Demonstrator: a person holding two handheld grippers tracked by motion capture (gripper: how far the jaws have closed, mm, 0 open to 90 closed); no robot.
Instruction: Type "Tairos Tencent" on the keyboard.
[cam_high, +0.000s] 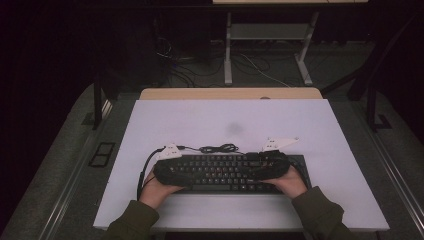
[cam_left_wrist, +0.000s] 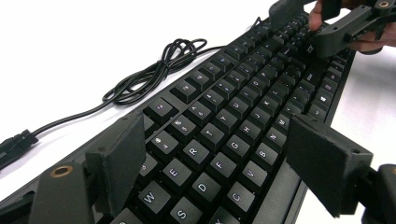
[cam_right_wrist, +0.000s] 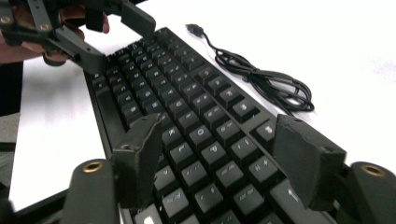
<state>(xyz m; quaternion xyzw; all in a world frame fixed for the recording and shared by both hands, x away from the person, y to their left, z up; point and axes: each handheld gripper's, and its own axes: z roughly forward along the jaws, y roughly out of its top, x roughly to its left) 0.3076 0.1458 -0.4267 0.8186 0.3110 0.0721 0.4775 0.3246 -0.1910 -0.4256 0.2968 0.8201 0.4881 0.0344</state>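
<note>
One black keyboard (cam_high: 235, 172) lay flat near the front edge of the white tabletop (cam_high: 230, 120), its long side running across the person's body. One black cable (cam_high: 218, 148) trailed from behind it, bunched into a loose coil just beyond the far edge of the keys, with its plug end lying free on the white surface. Two grippers were at work, one in each hand.

The left gripper (cam_left_wrist: 215, 163) sat over the left end of the keyboard with its jaws spread apart, one on each side of the key rows around the W, E, R and D keys; whether the pads touched the board's edges could not be told. The right gripper (cam_right_wrist: 224, 161) sat over the right end in the same way, jaws standing apart above the keys, nothing clamped between them. In the high view both grippers pointed inward toward each other along the keyboard, and each gripper view showed the other gripper at the far end of the board, with fingers (cam_left_wrist: 317, 18) wrapped around it.

The coiled cable was the nearest other thing, lying just behind the keyboard and apart from both grippers. A faint grey smudge (cam_high: 235, 128) marked the white surface farther back.

The white sheet covered a light wooden tabletop whose far edge (cam_high: 230, 93) showed beyond it. The room behind was dark, with a grey metal frame (cam_high: 267, 45) on the floor and loose wires (cam_high: 200, 65) around its feet.
</note>
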